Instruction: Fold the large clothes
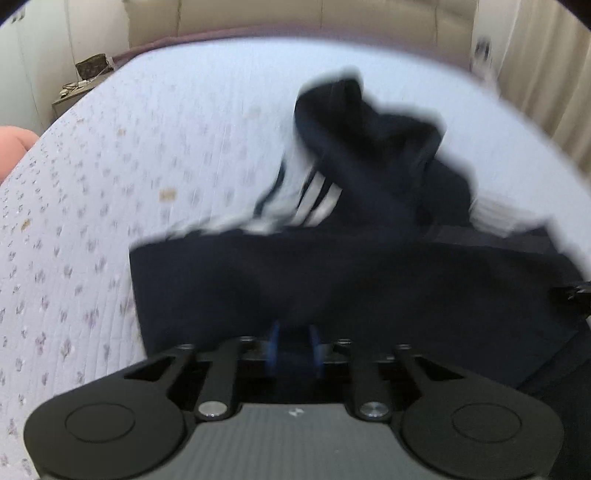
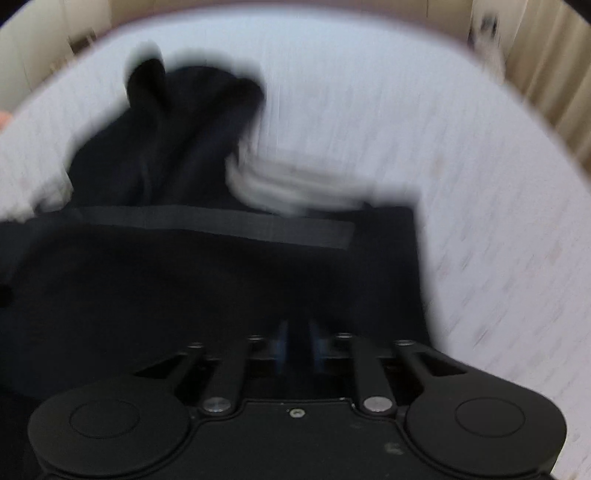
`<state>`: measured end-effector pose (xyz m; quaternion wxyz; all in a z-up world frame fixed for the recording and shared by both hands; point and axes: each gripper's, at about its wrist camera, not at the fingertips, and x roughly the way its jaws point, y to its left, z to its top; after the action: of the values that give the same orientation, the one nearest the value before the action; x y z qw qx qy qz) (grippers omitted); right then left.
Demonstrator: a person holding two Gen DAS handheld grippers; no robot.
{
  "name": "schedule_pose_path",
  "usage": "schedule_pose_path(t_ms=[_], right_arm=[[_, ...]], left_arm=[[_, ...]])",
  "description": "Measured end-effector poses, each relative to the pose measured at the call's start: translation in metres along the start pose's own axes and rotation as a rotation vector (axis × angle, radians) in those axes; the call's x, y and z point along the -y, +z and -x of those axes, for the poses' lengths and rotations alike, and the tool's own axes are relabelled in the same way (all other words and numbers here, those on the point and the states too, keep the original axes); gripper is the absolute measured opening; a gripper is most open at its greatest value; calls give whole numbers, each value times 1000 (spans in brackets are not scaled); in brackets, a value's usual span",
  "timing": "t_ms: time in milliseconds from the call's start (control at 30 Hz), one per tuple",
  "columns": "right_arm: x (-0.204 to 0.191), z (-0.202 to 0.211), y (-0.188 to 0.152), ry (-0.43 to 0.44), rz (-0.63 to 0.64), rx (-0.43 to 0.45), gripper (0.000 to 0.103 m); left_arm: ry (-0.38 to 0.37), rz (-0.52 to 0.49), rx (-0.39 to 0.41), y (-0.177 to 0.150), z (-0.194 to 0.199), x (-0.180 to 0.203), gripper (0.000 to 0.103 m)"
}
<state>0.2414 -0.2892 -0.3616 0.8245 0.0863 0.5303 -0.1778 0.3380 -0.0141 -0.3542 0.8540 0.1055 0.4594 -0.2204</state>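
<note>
A dark navy garment (image 1: 332, 266) with white stripes (image 1: 317, 199) lies on a pale patterned bedspread (image 1: 110, 184); it also shows in the right wrist view (image 2: 207, 266), with white stripes (image 2: 273, 184). My left gripper (image 1: 294, 339) is shut on the garment's near hem, the blue pads close together with cloth between them. My right gripper (image 2: 299, 339) is shut on the same hem toward the garment's right side. Both views are motion-blurred. The far end of the garment is bunched up.
The bedspread (image 2: 480, 184) covers a bed. A beige headboard (image 1: 332, 18) stands at the far end, a bedside table (image 1: 77, 88) with a patterned bag at the far left, and curtains (image 1: 546, 74) at the right.
</note>
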Motion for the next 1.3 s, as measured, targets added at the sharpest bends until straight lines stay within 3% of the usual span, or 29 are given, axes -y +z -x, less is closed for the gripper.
schedule_pose_path(t_ms=[33,133,267,400,700,800,867,933,1033,1100,1233,1300], right_arm=[[-1,0,-4,-9,-1,40,11],[-2,11,-1,-29,-7,38,14],[21,59,-20,99,-135,93,21],[32,107,-65,140,-156,104,24],[34,154,-203,230,-117,-99,25],[38,170,-249,247,-102,-161,34],[39,176,-276,228,-64,-206,34],[43,185,-302,123,22,-237,28],[61,208,-322,-90,63,-242,36],[77,219,-328,-161,51,-243,38],[101,231,-327,-31,-106,-214,39],[104,230,-327,21,-155,-193,46]], left_arm=[[0,-31,25,-5,-1,2,14],[3,-67,50,-6,10,4,15],[-88,-30,136,-19,57,-7,17],[-83,-26,174,-49,107,-15,22],[-35,152,53,-153,176,-23,23],[-37,178,14,-185,195,-12,23],[-19,152,-9,-204,204,0,23],[4,118,-39,-221,210,12,23],[28,84,-77,-243,219,24,23],[34,92,-99,-256,224,26,23],[52,109,-129,-277,229,23,25],[61,124,-132,-284,231,17,27]])
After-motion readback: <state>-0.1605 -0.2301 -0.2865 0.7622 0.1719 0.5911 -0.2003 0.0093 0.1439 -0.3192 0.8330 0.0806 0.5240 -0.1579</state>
